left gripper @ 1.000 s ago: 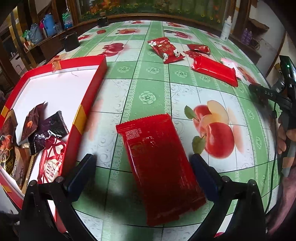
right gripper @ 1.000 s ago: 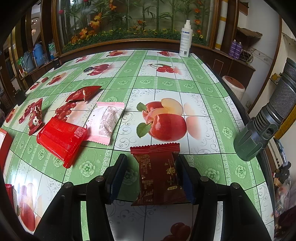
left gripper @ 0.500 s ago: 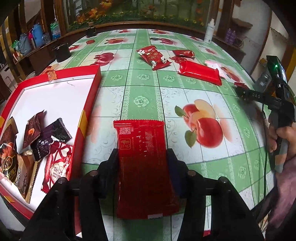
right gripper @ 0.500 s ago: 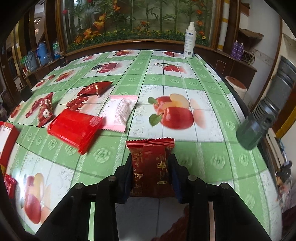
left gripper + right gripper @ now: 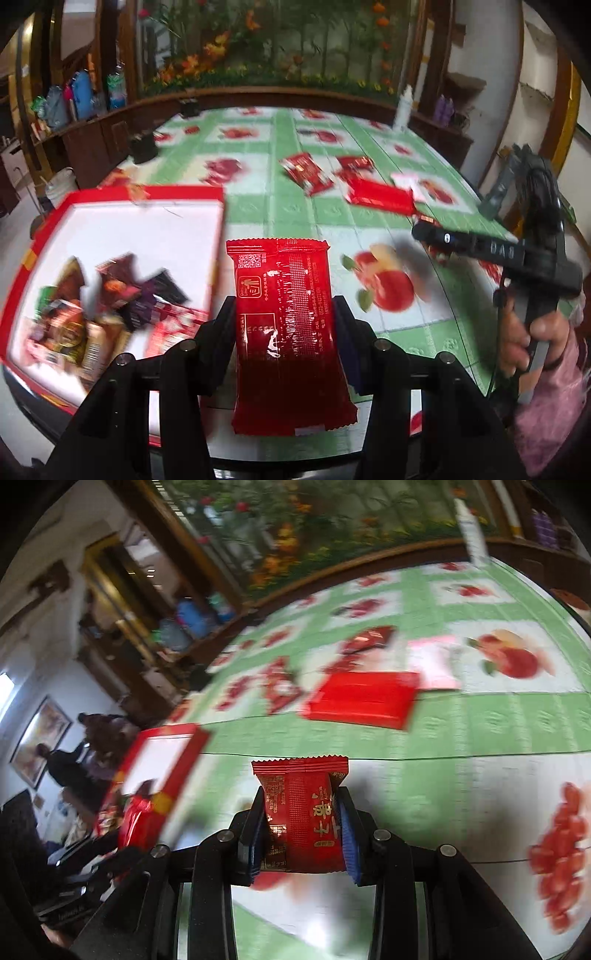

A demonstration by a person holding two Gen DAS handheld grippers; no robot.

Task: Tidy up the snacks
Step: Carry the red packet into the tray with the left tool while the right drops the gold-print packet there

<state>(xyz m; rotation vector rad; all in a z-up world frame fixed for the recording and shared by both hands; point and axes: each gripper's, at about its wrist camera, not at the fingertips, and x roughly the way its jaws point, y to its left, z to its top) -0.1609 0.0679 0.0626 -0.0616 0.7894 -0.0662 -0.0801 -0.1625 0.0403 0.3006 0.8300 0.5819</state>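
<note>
— Red film, clamped on both sides: the left gripper [image 5: 284,314] has just closed on the long red packet [image 5: 286,325], which a second ago lay flat on the tablecloth [image 5: 332,218] between wide-open jaws. Now it sits lifted, low in the middle of the left wrist view.

— And the other hand?

— Same story. The right gripper [image 5: 303,830] has squeezed in on the small dark-red snack [image 5: 304,823], pinching it at its sides, bottom centre of the right wrist view. Earlier it only straddled the snack.

— So what does that mean for the sorting?

— Both picks look done; I'd judge the carry to the red tray [image 5: 177,194] comes next. It fills the left half of the left view, with dark wrappers [image 5: 122,295] piled in its lower left corner. Four or so packets are left on the cloth toward the upper right, among them a flat red packet [image 5: 380,195] and a pink one [image 5: 434,662].

— Anything legible?

— A QR code and a bin pictogram at the long packet's upper left, then fine print too small to read. The small snack carries gold Chinese characters; I can't read them with confidence. Lettering on the right gripper's body, seen at the right of the left view, is unreadable.
</note>
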